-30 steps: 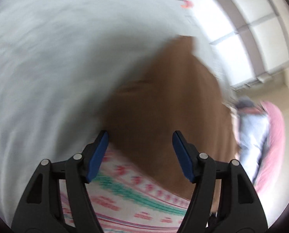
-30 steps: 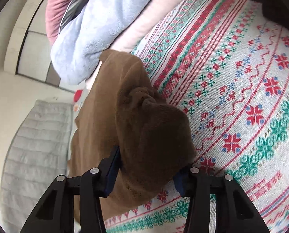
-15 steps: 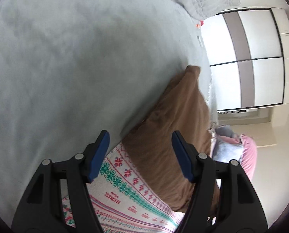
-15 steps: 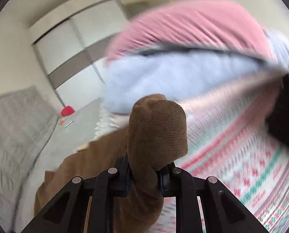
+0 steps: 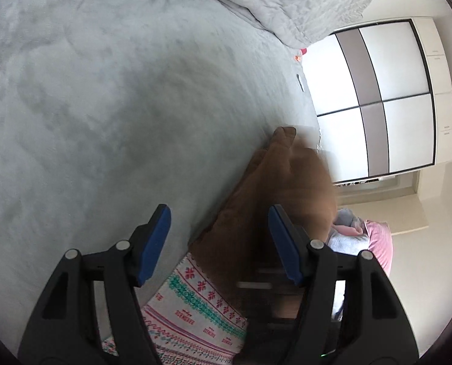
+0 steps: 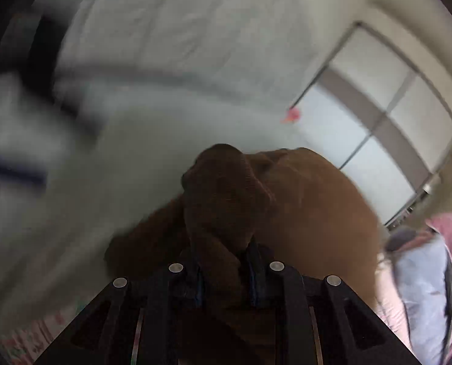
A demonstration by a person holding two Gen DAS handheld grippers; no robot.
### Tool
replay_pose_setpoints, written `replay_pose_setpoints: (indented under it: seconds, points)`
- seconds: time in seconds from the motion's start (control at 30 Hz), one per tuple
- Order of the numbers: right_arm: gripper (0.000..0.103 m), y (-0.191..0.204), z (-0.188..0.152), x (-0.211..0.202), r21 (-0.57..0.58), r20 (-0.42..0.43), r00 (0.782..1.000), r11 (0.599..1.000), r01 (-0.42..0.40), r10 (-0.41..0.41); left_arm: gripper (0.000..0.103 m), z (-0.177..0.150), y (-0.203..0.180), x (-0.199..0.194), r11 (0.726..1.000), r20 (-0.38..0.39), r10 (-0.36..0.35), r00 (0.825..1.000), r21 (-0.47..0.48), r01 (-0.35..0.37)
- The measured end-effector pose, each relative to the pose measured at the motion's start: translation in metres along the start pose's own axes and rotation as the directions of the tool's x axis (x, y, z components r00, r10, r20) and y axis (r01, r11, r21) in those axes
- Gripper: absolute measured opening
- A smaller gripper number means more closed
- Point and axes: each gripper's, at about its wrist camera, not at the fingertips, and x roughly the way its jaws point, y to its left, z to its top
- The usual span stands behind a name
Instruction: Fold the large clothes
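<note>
blurred: brown garment [image 6: 311,213] far side | hidden: right gripper [image 6: 226,276] fingers' tips under cloth

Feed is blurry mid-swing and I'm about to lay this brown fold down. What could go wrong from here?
1. The right gripper pinches only a bunched end of the brown garment; it may slip out in the swing.
2. The left gripper is open and holds nothing, so the garment could drag or land crooked.
3. The garment sits at the bed edge near the clothes pile; it could slide off or snag.

Grey bed [image 5: 104,106], white sliding wardrobe [image 5: 387,97]
</note>
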Motion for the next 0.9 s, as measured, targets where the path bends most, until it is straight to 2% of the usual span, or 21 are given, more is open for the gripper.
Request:
replay_pose_setpoints:
  seconds: [0.07,0.1,0.17,0.23,0.33,0.37,0.4,0.43,0.53,0.63,0.7,0.8,0.9]
  points:
    - [0.024,0.019,-0.012,0.008,-0.047,0.029,0.997,0.996,0.071,-0.070,0.068,0.001,0.001,0.000,1.000,0.001,0.018,1.000,0.006,-0.018]
    - [0.025,0.014,-0.012,0.007,-0.005,0.037,0.997,0.998,0.069,-0.069,0.068,0.002,0.001,0.001,1.000,0.001,0.024,1.000,0.011,-0.024]
    - [0.026,-0.005,-0.008,0.004,0.074,0.024,1.000,0.997,0.003,-0.005,0.068,0.003,0.000,0.002,0.999,0.001,0.031,1.000,0.023,-0.031]
    - [0.032,-0.021,-0.004,0.002,0.088,0.009,0.997,0.993,-0.079,0.078,0.068,0.004,-0.004,0.005,0.999,-0.004,0.021,1.000,0.038,-0.021]
    - [0.049,-0.039,-0.005,-0.016,0.109,0.029,0.980,0.973,-0.201,0.199,0.068,0.001,-0.007,0.005,0.998,-0.014,0.000,1.000,0.063,0.001]
    - [0.058,-0.048,-0.009,-0.024,0.131,0.052,0.970,0.962,-0.241,0.236,0.068,0.000,-0.009,0.004,0.997,-0.013,-0.001,1.000,0.074,0.002]
    - [0.066,-0.050,-0.013,-0.038,0.153,0.077,0.963,0.951,-0.267,0.258,0.068,-0.001,-0.012,0.003,0.996,-0.009,0.001,1.000,0.088,0.000]
    - [0.068,-0.058,-0.024,-0.048,0.176,0.097,0.960,0.945,-0.276,0.263,0.068,-0.002,-0.016,0.003,0.994,-0.004,0.007,1.000,0.112,-0.007]
    - [0.071,-0.083,-0.048,-0.066,0.236,0.122,0.967,0.939,-0.249,0.226,0.068,-0.013,-0.034,0.008,0.979,-0.011,0.037,0.999,0.203,-0.034]
    - [0.071,-0.098,-0.075,-0.077,0.266,0.106,0.980,0.945,-0.193,0.170,0.068,-0.032,-0.056,0.021,0.944,-0.038,0.071,0.997,0.325,-0.055]
    - [0.071,-0.101,-0.093,-0.075,0.221,0.053,0.994,0.970,-0.106,0.096,0.068,-0.042,-0.066,0.028,0.924,-0.037,0.092,0.995,0.376,-0.072]
    - [0.071,-0.102,-0.114,-0.076,0.131,0.010,1.000,0.991,-0.023,0.021,0.068,-0.053,-0.080,0.038,0.895,-0.024,0.108,0.994,0.437,-0.087]
    - [0.071,-0.102,-0.124,-0.072,0.101,-0.004,1.000,0.995,0.004,-0.003,0.068,-0.058,-0.089,0.045,0.864,0.000,0.140,0.990,0.488,-0.122]
